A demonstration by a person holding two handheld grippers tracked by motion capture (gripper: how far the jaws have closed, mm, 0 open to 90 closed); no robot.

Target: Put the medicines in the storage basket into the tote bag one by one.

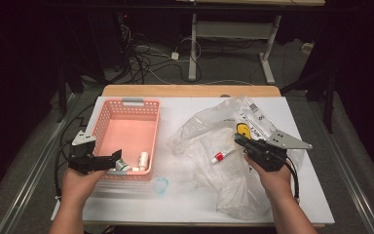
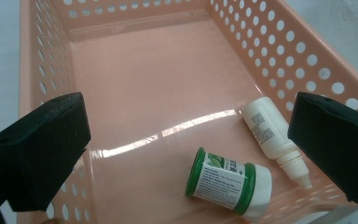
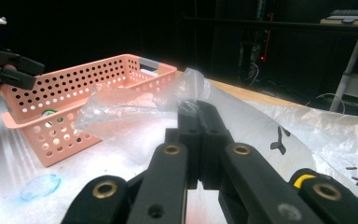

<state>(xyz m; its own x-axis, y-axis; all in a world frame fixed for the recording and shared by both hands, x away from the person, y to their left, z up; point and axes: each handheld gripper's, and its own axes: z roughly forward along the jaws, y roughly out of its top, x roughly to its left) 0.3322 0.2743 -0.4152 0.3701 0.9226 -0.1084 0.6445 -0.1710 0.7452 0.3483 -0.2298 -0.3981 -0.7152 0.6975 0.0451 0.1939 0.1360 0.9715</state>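
Note:
A pink perforated basket (image 1: 126, 103) stands at the table's left. My left gripper (image 1: 116, 161) hovers open over its near corner. Between and below the wide jaws (image 2: 186, 135), a green-lidded jar (image 2: 228, 182) lies on its side beside a white dropper bottle (image 2: 272, 135) on the basket floor. At the right, my right gripper (image 1: 237, 139) is shut on the film of a crumpled clear plastic bag (image 1: 209, 126). In the right gripper view the closed tips (image 3: 198, 109) pinch a fold of that bag (image 3: 121, 112). A small red-and-white tube (image 1: 222, 156) lies on the bag just left of the right gripper.
A small blue translucent disc (image 1: 161, 185) lies on the white tabletop in front of the basket. The bag spreads over much of the table's right half. Behind the table are a wooden edge, cables on the floor and a desk frame (image 1: 193, 44).

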